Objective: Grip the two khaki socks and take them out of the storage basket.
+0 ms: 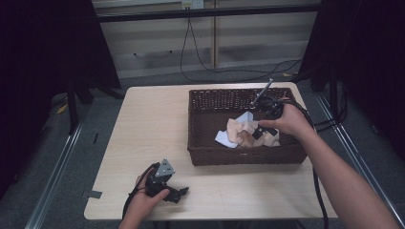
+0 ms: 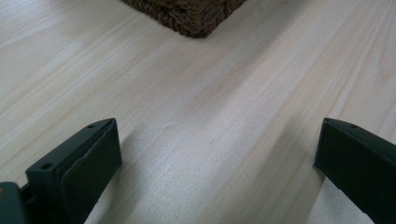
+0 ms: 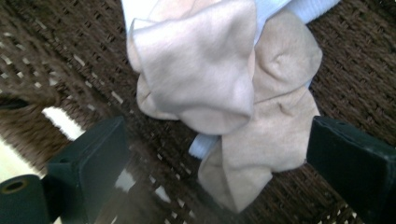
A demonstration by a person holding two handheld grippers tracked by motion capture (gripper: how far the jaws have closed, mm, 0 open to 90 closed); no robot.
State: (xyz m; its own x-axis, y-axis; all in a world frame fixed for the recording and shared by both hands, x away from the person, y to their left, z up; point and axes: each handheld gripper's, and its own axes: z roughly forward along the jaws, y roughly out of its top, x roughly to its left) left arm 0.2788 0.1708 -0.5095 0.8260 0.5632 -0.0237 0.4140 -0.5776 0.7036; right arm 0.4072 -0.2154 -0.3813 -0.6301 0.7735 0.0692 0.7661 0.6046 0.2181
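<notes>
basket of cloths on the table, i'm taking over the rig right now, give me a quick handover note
Right tool: open, jaws wide, down inside the dark brown woven basket, poised over the crumpled beige cloth; nothing gripped.
Left tool: open and holding nothing, low over the pale wooden table near its front edge, left of the basket.
Things: beige cloth lies bunched on a white cloth on the basket floor.
Done: no grasp made yet.
Left: probably close the right tool on the beige cloth.

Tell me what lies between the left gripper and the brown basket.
Bare table: in the left gripper view, light wood runs from the left gripper to the basket.
</notes>
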